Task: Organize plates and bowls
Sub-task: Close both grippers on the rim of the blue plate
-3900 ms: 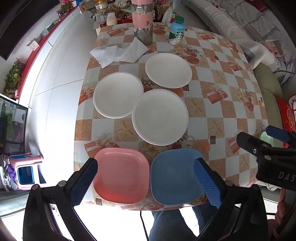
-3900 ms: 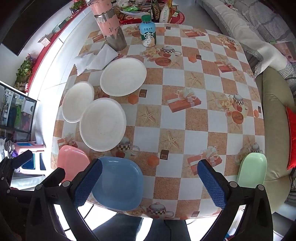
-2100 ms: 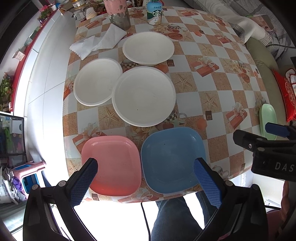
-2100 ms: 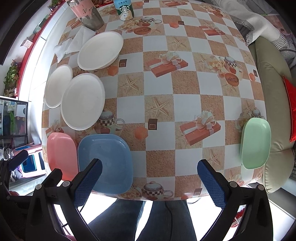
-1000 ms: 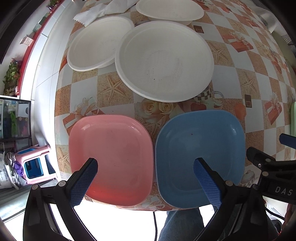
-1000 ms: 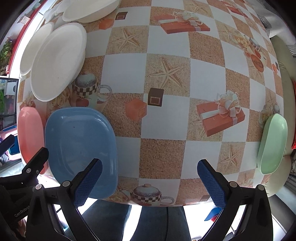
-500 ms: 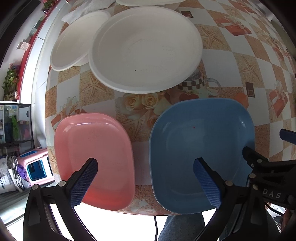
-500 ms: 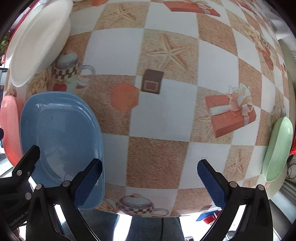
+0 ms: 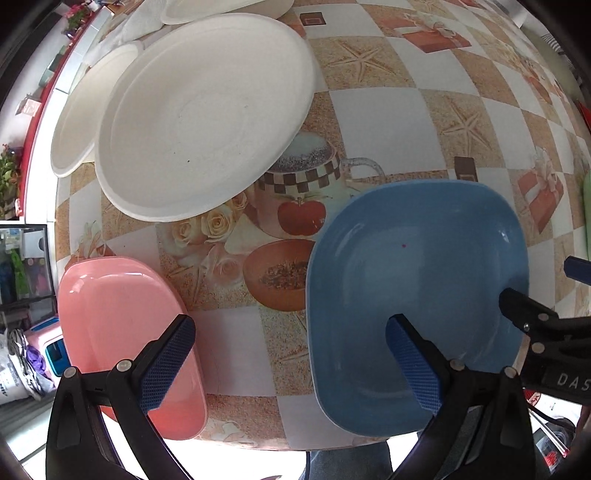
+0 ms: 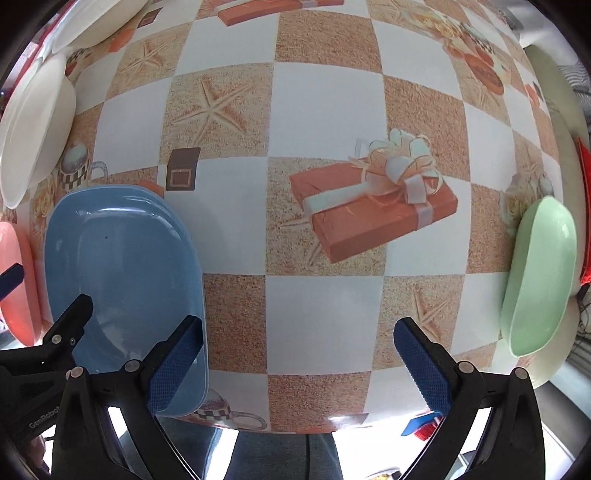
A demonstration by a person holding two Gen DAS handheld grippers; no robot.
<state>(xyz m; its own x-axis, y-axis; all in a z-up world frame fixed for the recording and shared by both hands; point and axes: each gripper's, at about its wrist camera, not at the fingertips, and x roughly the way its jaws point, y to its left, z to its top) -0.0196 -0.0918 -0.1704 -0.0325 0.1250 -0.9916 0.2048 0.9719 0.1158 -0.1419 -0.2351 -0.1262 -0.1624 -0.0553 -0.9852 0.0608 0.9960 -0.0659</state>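
Observation:
A pink square plate [image 9: 122, 325] and a blue square plate [image 9: 413, 280] lie side by side at the table's near edge. My left gripper [image 9: 291, 365] is open low over the gap between them, its left finger over the pink plate, its right finger over the blue one. Three white round plates lie beyond: a large one [image 9: 199, 114], one further left [image 9: 79, 122], one at the back [image 9: 225, 9]. My right gripper [image 10: 299, 365] is open over the bare tablecloth, its left finger at the blue plate's [image 10: 122, 284] right rim. A green plate [image 10: 539, 273] sits at the right edge.
The table [image 10: 325, 110] has a checked cloth printed with starfish, gifts and cups. A white napkin [image 9: 140, 22] lies at the back left. A pink stool [image 9: 48, 350] stands on the floor below the left edge. A cushioned seat [image 10: 554, 92] borders the right side.
Both grippers have come down and forward toward the table's near edge, so the plates look larger. The left gripper now sits close over the pink and blue plates. No plate has moved.

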